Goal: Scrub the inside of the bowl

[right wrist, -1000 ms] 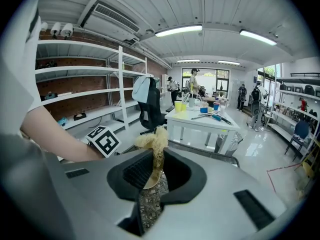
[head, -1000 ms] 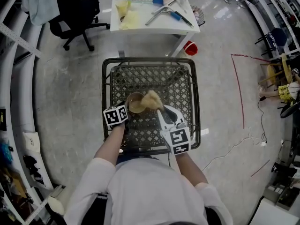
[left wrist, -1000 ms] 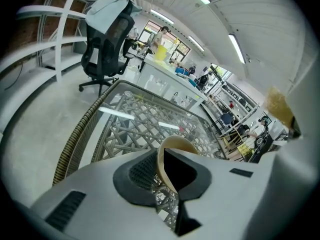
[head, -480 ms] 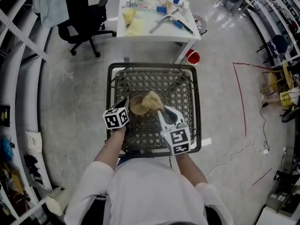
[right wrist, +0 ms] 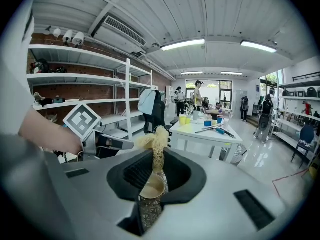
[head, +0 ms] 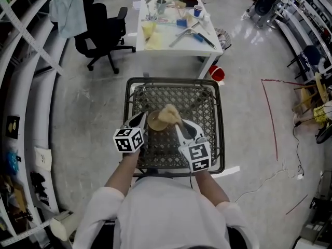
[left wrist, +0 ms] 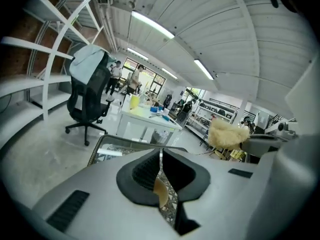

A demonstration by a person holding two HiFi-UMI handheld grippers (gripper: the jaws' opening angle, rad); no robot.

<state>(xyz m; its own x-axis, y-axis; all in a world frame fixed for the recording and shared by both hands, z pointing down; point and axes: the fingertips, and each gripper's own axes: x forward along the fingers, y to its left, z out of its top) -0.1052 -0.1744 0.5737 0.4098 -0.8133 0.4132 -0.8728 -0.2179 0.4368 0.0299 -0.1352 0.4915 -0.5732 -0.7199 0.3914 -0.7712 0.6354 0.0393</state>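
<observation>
Above the mesh table [head: 174, 80], one bowl [head: 154, 122] and one straw-coloured scrubber [head: 168, 113]: left claw [head: 144, 119] pinches the bowl's rim, right claw [head: 179, 127] pinches the scrubber.

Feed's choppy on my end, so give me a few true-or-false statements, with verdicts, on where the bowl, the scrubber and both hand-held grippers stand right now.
1. The left hand-held gripper is clamped on the bowl at its rim. True.
2. The right hand-held gripper is empty. False: it holds the tan scrubber.
3. The bowl sits on the white table. False: it is over the black mesh table; the white table stands beyond it.
4. A light cloth hangs over the black office chair. True.
</observation>
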